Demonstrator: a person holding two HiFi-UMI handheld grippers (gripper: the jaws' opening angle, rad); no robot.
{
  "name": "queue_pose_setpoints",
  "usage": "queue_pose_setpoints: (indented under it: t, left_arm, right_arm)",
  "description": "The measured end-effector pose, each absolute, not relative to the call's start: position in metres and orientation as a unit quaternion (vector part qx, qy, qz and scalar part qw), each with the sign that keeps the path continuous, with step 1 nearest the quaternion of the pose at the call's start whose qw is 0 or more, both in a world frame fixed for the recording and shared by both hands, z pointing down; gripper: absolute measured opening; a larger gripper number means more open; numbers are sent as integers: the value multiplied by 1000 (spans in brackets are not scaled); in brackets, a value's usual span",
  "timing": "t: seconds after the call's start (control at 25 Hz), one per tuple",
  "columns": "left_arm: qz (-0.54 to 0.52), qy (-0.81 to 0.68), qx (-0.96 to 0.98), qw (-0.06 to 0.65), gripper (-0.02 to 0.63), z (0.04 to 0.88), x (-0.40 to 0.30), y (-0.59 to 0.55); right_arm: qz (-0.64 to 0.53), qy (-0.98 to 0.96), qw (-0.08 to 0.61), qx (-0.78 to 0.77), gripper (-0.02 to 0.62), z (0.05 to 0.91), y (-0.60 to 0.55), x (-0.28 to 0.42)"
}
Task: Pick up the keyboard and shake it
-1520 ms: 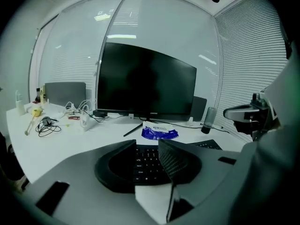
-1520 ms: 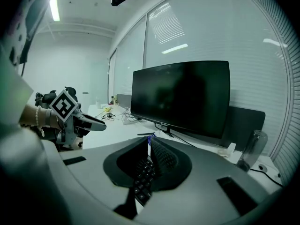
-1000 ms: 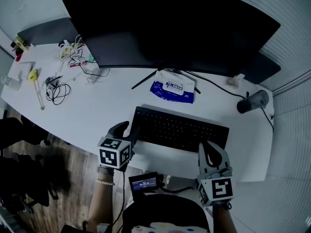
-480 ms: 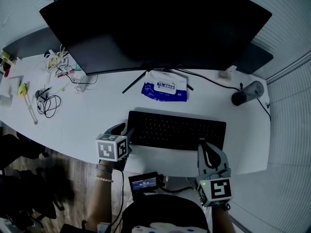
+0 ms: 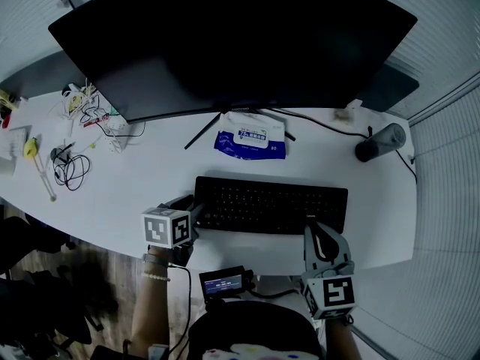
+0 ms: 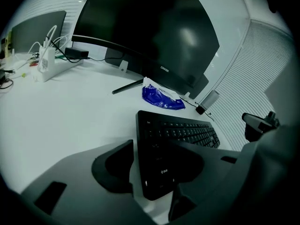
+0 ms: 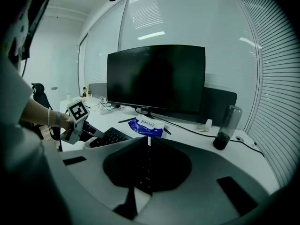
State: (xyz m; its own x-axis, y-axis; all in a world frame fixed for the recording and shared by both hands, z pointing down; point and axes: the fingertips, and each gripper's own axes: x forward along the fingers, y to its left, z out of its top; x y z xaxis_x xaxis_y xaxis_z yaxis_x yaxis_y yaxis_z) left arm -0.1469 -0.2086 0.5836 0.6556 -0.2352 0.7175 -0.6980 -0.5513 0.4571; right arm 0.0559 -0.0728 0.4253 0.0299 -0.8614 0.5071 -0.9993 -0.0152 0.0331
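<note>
The black keyboard point(image 5: 270, 205) lies flat on the white desk point(image 5: 135, 193) in front of the monitor. My left gripper point(image 5: 193, 212) is at its left end. In the left gripper view the jaws of that gripper point(image 6: 152, 172) stand open around the keyboard's point(image 6: 178, 135) near left corner, with a sliver of desk showing beside the left jaw. My right gripper point(image 5: 319, 231) hovers at the keyboard's front right edge, shut with nothing in it. From the right gripper view its jaws point(image 7: 149, 142) meet in a thin slit; the keyboard point(image 7: 107, 138) and the left gripper point(image 7: 93, 131) show beyond.
A wide curved monitor point(image 5: 225, 43) stands at the back on a V-shaped foot. A blue wipes pack point(image 5: 251, 137) lies behind the keyboard. At the right a dark bottle point(image 5: 375, 142) stands with a cable. Cables and small items point(image 5: 67, 163) clutter the left. The desk's front edge runs just before the grippers.
The left gripper has closed in on the keyboard's left end, so that the corner now sits between its jaws. The right gripper has barely moved. The head view has shifted.
</note>
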Motion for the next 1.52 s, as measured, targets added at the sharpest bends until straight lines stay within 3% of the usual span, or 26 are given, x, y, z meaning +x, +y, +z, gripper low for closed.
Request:
queue_pose_setpoints:
  t: [0.68,1.08,1.16,1.52]
  left_arm:
    - [286,-278,833,383,166,578,-150,-207]
    - [274,-308,839,354,164,545,-153,-206]
    - [272,-312,841,348,164,539,-152,-206]
    - [271,-330,842,329,163,522,-150,-205]
  right_arm:
    - [219,-653,220,691,43,458,-57,81]
    - [305,-602,209,707,49,504,-29,151]
    - [315,-600,202,707,126,513,-28,165]
    - [371,-608,184,677,247,552,-38,200]
